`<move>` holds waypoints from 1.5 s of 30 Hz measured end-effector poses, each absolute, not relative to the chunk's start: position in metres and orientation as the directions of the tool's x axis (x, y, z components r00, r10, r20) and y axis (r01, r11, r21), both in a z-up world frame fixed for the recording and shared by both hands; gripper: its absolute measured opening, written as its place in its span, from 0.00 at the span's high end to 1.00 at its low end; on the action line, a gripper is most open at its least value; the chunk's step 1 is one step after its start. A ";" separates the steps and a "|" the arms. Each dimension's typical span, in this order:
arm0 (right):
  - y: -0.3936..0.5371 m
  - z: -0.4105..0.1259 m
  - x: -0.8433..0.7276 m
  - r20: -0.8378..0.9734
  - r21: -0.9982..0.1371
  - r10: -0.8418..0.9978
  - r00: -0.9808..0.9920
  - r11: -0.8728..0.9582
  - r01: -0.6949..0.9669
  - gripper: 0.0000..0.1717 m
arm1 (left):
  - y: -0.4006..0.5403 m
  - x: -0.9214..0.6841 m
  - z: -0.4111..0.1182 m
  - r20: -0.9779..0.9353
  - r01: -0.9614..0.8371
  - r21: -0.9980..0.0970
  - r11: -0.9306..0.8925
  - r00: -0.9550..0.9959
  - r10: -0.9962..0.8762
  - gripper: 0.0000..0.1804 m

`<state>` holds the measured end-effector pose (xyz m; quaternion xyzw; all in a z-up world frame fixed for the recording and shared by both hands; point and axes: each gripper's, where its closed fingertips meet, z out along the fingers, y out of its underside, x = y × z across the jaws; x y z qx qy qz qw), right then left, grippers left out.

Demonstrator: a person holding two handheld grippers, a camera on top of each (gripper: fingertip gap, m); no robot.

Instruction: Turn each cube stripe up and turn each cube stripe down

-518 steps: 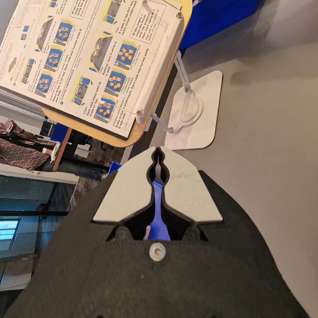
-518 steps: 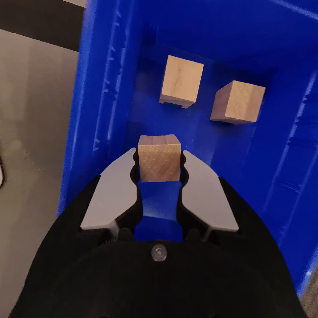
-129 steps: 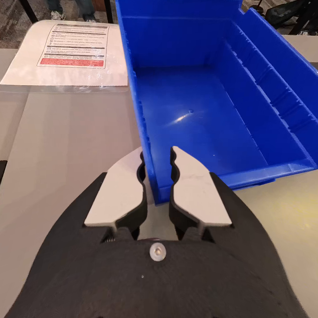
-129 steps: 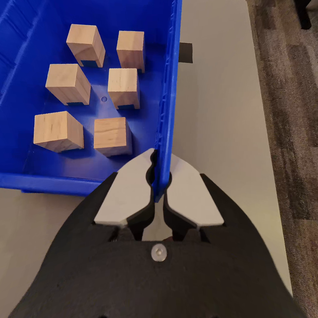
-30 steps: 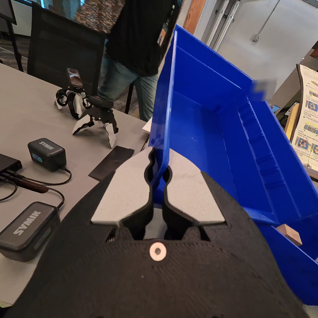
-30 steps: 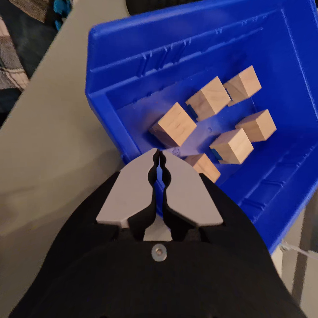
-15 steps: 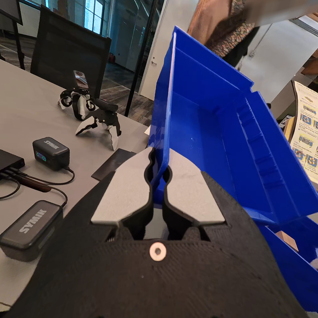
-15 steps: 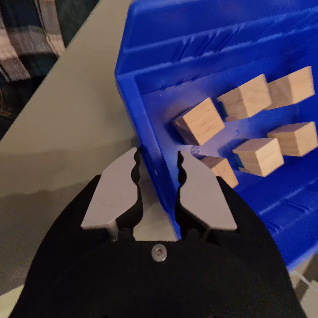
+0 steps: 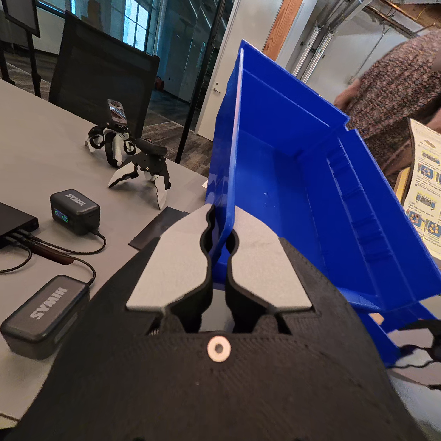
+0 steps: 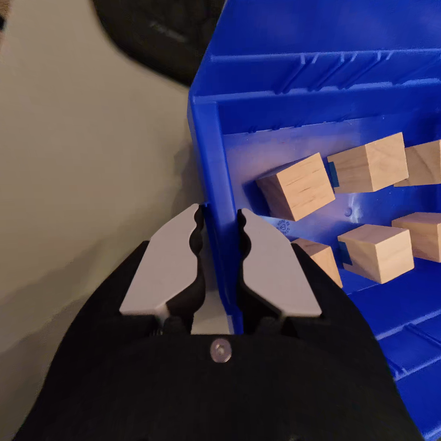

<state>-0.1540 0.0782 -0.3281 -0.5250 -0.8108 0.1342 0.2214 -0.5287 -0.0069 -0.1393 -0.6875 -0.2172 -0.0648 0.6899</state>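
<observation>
In the left wrist view my left gripper [image 9: 223,210] is shut on the side wall of an empty blue bin [image 9: 274,191], which it holds raised and tilted above the grey table [image 9: 35,143]. A second blue bin [image 10: 310,114] holds several wooden cubes [image 10: 300,186]. Blue stripes [image 10: 333,175] show at the cubes' faces against the bin floor. My right gripper [image 10: 219,209] straddles this bin's wall, with both pads against it. A corner of this bin [image 9: 381,338] and a blurred black gripper [image 9: 424,346] show at the lower right of the left wrist view.
A spare gripper [image 9: 138,164], two black power packs [image 9: 74,211] [image 9: 45,315] with cables and a flat black patch [image 9: 155,229] lie on the table to the left. A black chair [image 9: 102,90] stands behind. A person [image 9: 393,78] and an instruction sheet [image 9: 427,191] are at the right.
My right gripper opened, slid over the wall of the bin with the cubes and closed in on it. My left gripper kept its hold on the empty bin. The person behind moved right.
</observation>
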 end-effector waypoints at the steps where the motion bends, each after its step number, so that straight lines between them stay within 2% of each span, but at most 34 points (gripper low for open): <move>1: 0.084 -0.328 -0.164 0.223 -0.448 0.923 -0.315 0.384 0.808 0.84 | -0.008 -0.529 -0.138 0.390 0.389 -0.920 0.048 0.897 0.210 0.96; 13: 0.164 -0.329 -0.267 0.239 -0.453 0.970 0.030 0.084 0.888 0.84 | -0.022 -0.545 -0.133 0.433 0.421 -0.901 0.104 0.873 0.224 0.96; 21: 0.206 -0.330 -0.295 0.244 -0.440 0.964 0.109 0.010 0.898 0.84 | -0.024 -0.553 -0.138 0.458 0.441 -0.889 0.123 0.862 0.217 0.96; 22: 0.208 -0.330 -0.292 0.266 -0.408 0.959 0.102 0.016 0.913 0.77 | -0.024 -0.553 -0.137 0.458 0.440 -0.889 0.127 0.863 0.214 0.96; 23: 0.209 -0.328 -0.288 0.299 -0.384 0.949 0.102 0.022 0.923 0.62 | -0.024 -0.552 -0.135 0.459 0.440 -0.888 0.134 0.863 0.209 0.96; 24: 0.207 -0.322 -0.286 0.313 -0.393 0.944 0.105 0.028 0.919 0.59 | -0.024 -0.551 -0.133 0.459 0.438 -0.888 0.143 0.865 0.202 0.96; 25: 0.200 -0.313 -0.285 0.293 -0.428 0.949 0.114 0.023 0.903 0.60 | -0.023 -0.548 -0.130 0.457 0.433 -0.888 0.154 0.869 0.192 0.96; 29: 0.162 -0.249 -0.267 0.128 -0.682 0.977 0.173 -0.040 0.730 0.62 | -0.015 -0.524 -0.110 0.426 0.399 -0.897 0.190 0.895 0.135 0.96; 31: 0.137 -0.200 -0.250 -0.037 -0.832 0.985 0.168 -0.123 0.541 0.59 | -0.005 -0.501 -0.098 0.384 0.362 -0.913 0.185 0.918 0.097 0.97; 33: 0.113 -0.149 -0.222 -0.207 -0.913 0.971 0.119 -0.235 0.333 0.59 | 0.007 -0.471 -0.087 0.348 0.336 -0.926 0.175 0.936 0.046 0.97; 36: 0.084 -0.085 -0.163 -0.324 -0.942 0.946 0.036 -0.325 0.078 0.58 | 0.028 -0.416 -0.072 0.310 0.316 -0.936 0.152 0.949 -0.064 0.97; 39: 0.070 -0.065 -0.109 -0.273 -0.961 0.955 0.117 -0.276 0.013 0.48 | 0.050 -0.347 -0.063 0.288 0.315 -0.941 0.122 0.937 -0.198 0.97; 43: 0.055 -0.048 -0.041 -0.220 -0.975 0.948 0.229 -0.210 -0.066 0.42 | 0.073 -0.236 -0.059 0.250 0.295 -0.953 0.068 0.893 -0.374 0.97; 45: 0.054 -0.045 -0.001 -0.169 -0.985 0.922 0.348 -0.149 -0.083 0.38 | 0.082 -0.179 -0.059 0.236 0.283 -0.958 0.043 0.864 -0.446 0.97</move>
